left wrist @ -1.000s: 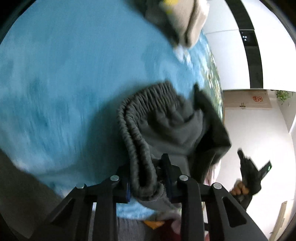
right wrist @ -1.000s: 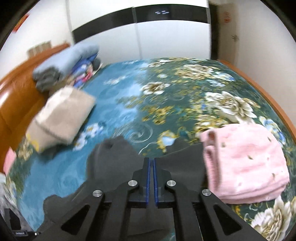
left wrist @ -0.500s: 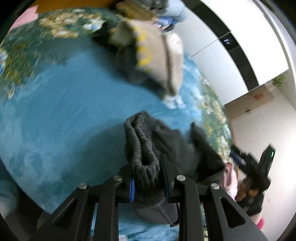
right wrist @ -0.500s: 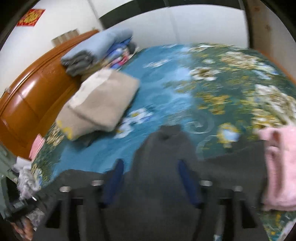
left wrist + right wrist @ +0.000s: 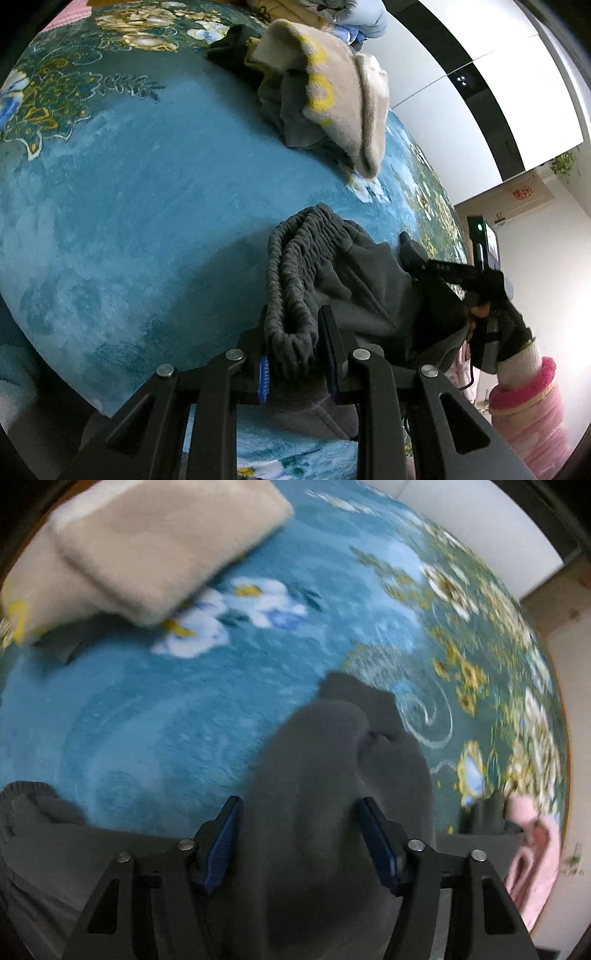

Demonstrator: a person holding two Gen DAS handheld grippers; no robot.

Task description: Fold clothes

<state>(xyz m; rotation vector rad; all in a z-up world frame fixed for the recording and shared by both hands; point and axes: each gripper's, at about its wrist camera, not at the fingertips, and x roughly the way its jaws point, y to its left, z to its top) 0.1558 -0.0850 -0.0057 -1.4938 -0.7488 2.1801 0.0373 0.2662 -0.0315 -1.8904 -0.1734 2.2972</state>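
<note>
Right wrist view, motion-blurred. We see our right gripper (image 5: 301, 840) with jaws spread wide, blue pads (image 5: 223, 843) clear of the cloth on both sides. The dark grey garment (image 5: 332, 775) lies bunched between the fingers and runs forward onto the teal floral bedspread (image 5: 155, 709); more of it spreads to lower left. A folded beige garment (image 5: 147, 542) sits upper left, well apart. A pink garment (image 5: 533, 853) lies at the right edge.
</note>
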